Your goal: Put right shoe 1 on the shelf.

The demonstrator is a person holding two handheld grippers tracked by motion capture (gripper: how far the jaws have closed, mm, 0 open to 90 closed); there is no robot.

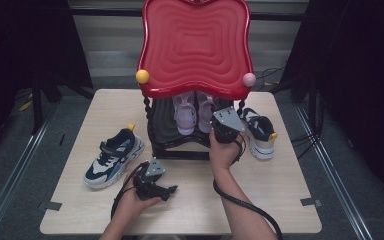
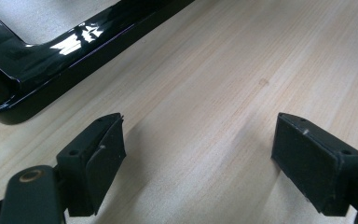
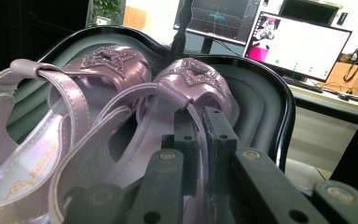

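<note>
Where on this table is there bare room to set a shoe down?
Free: the near right corner of the table, and the near left edge below the blue sneaker. Crowded: around the rack, where the right tool grips a pink sandal.

Black tools [image 1: 152, 187], grey plates, black cables, seemingly sleeveless forearms

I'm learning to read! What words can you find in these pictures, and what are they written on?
"Hello Kitty", in gold script, partly cut off and hard to read: on the insole of the left purple sandal in the right gripper view.
Text on the computer monitors behind: too small and blurred to read.
Nothing legible on the sneakers, the red shelf top or the wooden table.
</note>
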